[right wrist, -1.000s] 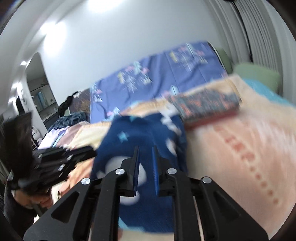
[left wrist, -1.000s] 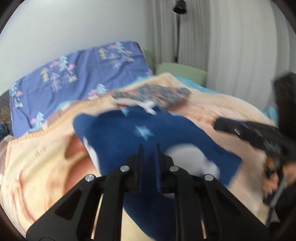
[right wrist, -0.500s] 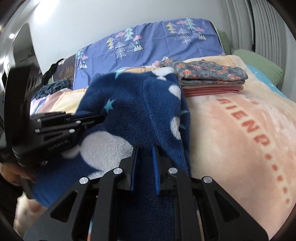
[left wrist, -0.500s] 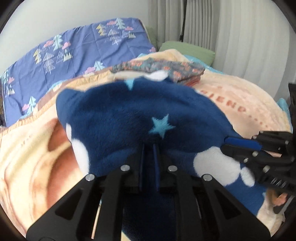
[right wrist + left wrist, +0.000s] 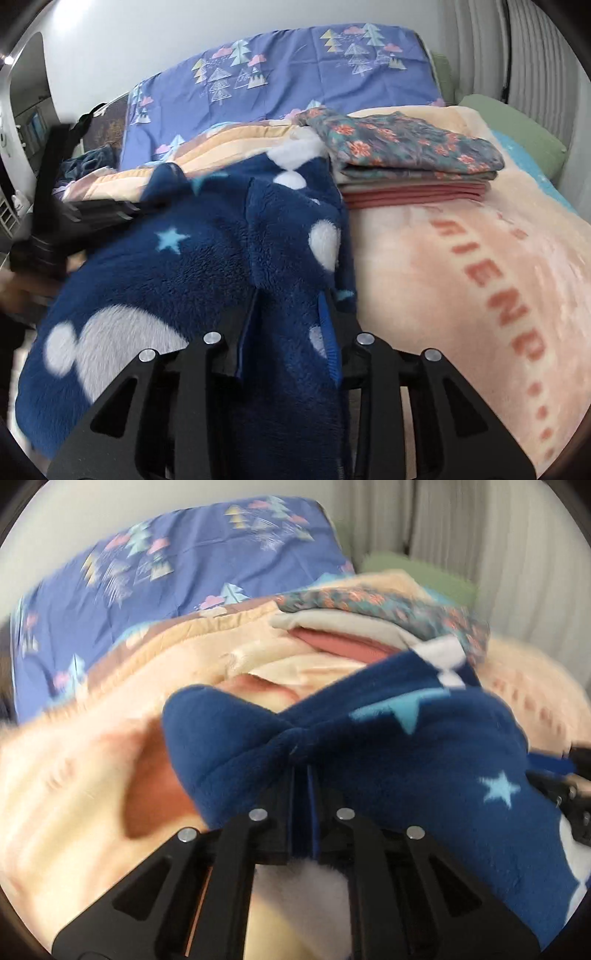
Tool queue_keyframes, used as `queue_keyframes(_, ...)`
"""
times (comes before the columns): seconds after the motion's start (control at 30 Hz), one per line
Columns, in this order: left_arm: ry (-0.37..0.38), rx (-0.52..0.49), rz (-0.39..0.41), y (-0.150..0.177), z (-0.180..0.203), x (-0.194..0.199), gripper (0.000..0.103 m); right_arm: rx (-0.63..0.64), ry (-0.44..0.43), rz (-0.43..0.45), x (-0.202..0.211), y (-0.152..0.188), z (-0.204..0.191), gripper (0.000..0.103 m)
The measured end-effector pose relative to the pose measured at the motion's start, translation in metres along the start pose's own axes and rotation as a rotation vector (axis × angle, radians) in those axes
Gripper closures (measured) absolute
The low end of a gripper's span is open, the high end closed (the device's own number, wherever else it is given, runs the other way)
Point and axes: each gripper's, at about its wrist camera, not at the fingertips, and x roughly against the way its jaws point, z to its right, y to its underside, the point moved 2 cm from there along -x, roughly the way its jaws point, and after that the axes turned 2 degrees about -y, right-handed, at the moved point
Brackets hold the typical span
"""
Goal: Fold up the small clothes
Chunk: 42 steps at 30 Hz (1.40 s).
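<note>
A dark blue fleece garment (image 5: 192, 266) with white spots and light blue stars lies bunched on the peach blanket (image 5: 461, 258); it also shows in the left wrist view (image 5: 388, 753). My left gripper (image 5: 303, 771) is shut on a fold of the fleece. My right gripper (image 5: 288, 299) has its jaws parted, with fleece lying between them. The left gripper shows at the left of the right wrist view (image 5: 74, 218). The right gripper shows at the right edge of the left wrist view (image 5: 569, 794).
A stack of folded clothes (image 5: 406, 162) with a floral piece on top sits just behind the fleece. A purple tree-print sheet (image 5: 295, 74) covers the bed's far end. A green pillow (image 5: 517, 125) and curtains are at the right.
My right gripper's jaws have opened wider around the fleece. My left gripper has pushed forward with the fleece toward the folded stack, bunching the cloth.
</note>
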Motion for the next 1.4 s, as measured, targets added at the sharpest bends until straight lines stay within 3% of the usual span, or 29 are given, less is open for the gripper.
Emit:
queue_keyframes(0.1, -0.055, -0.039, 0.002, -0.003, 0.011, 0.003, 0.097, 0.018, -0.002, -0.027, 0.001, -0.002, -0.001, 0.07)
queue_keyframes(0.23, 0.003, -0.043, 0.005, -0.017, 0.006, 0.029, 0.096, 0.03, -0.038, -0.07, 0.024, -0.032, -0.004, 0.066)
queue_keyframes(0.3, 0.009, -0.055, 0.029, -0.023, 0.003, 0.043, 0.092, 0.089, -0.04, -0.004, 0.043, -0.053, -0.017, 0.066)
queue_keyframes(0.37, 0.009, -0.049, 0.061, -0.032, 0.001, 0.054, 0.079, 0.136, -0.041, 0.039, 0.05, -0.071, -0.029, 0.066)
queue_keyframes(0.4, 0.003, -0.046, 0.074, -0.036, -0.001, 0.058, 0.078, 0.154, -0.051, 0.052, 0.048, -0.082, -0.034, 0.066)
queue_keyframes(0.5, -0.018, -0.022, 0.089, -0.05, -0.012, 0.053, 0.076, 0.157, -0.078, -0.002, 0.019, -0.091, -0.036, 0.066)
queue_keyframes(0.57, -0.059, 0.002, 0.026, -0.047, -0.026, 0.025, 0.074, 0.162, 0.02, -0.119, -0.032, -0.073, -0.024, 0.06)
queue_keyframes(0.6, -0.094, -0.013, -0.027, -0.04, -0.03, 0.005, 0.073, 0.156, 0.028, -0.157, -0.055, -0.061, -0.018, 0.056)
queue_keyframes(0.63, -0.105, -0.042, -0.082, -0.024, -0.031, -0.024, 0.072, 0.101, -0.018, -0.16, -0.072, -0.053, -0.005, 0.055)
queue_keyframes(0.7, -0.065, 0.047, -0.029, -0.015, -0.038, -0.033, 0.073, -0.015, -0.095, -0.154, -0.07, -0.052, 0.014, 0.054)
queue_keyframes(0.73, -0.053, 0.099, -0.025, -0.015, -0.04, -0.035, 0.073, -0.003, -0.09, -0.154, -0.072, -0.051, 0.013, 0.054)
queue_keyframes(0.8, -0.09, 0.05, -0.026, -0.017, -0.033, -0.034, 0.073, 0.027, -0.064, -0.154, -0.072, -0.052, 0.008, 0.054)
queue_keyframes(0.93, -0.151, -0.005, -0.015, -0.025, -0.023, -0.007, 0.073, 0.104, -0.014, -0.122, -0.061, -0.055, -0.003, 0.052)
queue_keyframes(1.0, -0.145, -0.005, 0.011, -0.027, -0.019, 0.018, 0.073, 0.109, -0.004, -0.09, -0.042, -0.059, -0.002, 0.05)
queue_keyframes(1.13, -0.024, -0.052, 0.118, -0.024, 0.002, 0.09, 0.063, 0.042, -0.083, 0.033, 0.035, -0.049, 0.003, 0.05)
queue_keyframes(1.23, 0.115, -0.169, 0.138, 0.005, 0.045, 0.13, 0.056, 0.063, -0.167, 0.108, 0.08, -0.023, -0.003, 0.05)
queue_keyframes(1.3, 0.162, -0.249, 0.085, 0.031, 0.073, 0.126, 0.051, 0.062, -0.136, 0.072, 0.079, 0.005, -0.003, 0.05)
queue_keyframes(1.37, 0.088, -0.312, 0.056, 0.059, 0.093, 0.101, 0.052, -0.012, -0.107, -0.062, 0.039, 0.033, 0.007, 0.047)
queue_keyframes(1.4, 0.067, -0.32, 0.065, 0.066, 0.098, 0.093, 0.052, -0.073, -0.124, -0.08, 0.024, 0.044, 0.014, 0.041)
